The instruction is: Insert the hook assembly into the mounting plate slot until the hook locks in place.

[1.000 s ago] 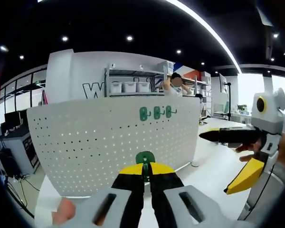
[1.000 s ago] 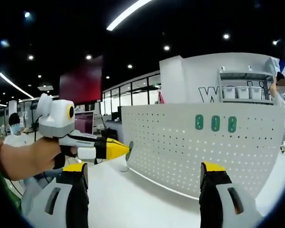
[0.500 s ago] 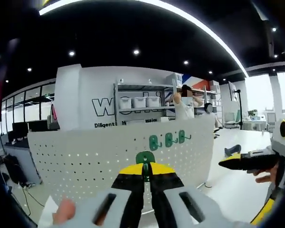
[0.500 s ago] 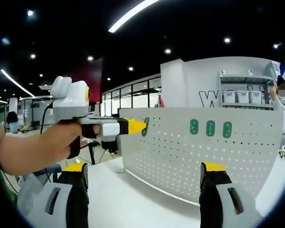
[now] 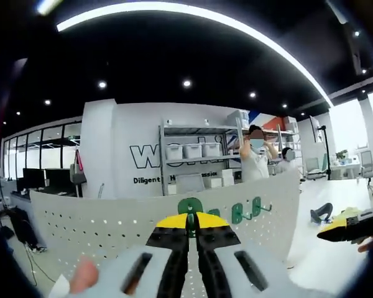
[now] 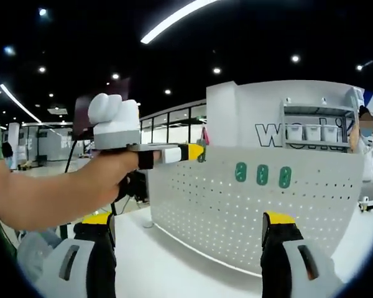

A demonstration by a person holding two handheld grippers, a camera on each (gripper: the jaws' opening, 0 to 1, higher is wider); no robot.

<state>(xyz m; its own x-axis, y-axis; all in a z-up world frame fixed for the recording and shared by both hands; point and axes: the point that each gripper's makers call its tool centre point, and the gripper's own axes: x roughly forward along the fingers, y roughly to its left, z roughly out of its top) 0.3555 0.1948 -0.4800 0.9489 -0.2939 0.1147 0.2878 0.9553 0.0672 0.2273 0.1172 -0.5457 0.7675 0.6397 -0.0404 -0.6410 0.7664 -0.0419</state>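
Observation:
My left gripper (image 5: 191, 218) is shut on a small green hook (image 5: 189, 207), held in front of the upper edge of the upright white perforated plate (image 5: 105, 226). Green hooks (image 5: 245, 209) hang on that plate to the right of my jaws. In the right gripper view the left gripper (image 6: 191, 152) comes in from the left in a person's hand, its yellow tip and green hook (image 6: 201, 151) at the plate's top left corner. Three green hooks (image 6: 262, 174) sit in a row on the plate (image 6: 236, 214). My right gripper (image 6: 189, 218) stands open, its jaws wide apart and holding nothing.
The plate stands on a white tabletop (image 6: 168, 261). The right gripper's yellow and black tip (image 5: 348, 225) shows at the right of the left gripper view. Behind the plate are a shelf with bins (image 5: 193, 152) and people standing (image 5: 256, 158).
The left gripper with the green hook has risen from low beside the plate up to its top left corner. The right gripper stays open and has hardly moved.

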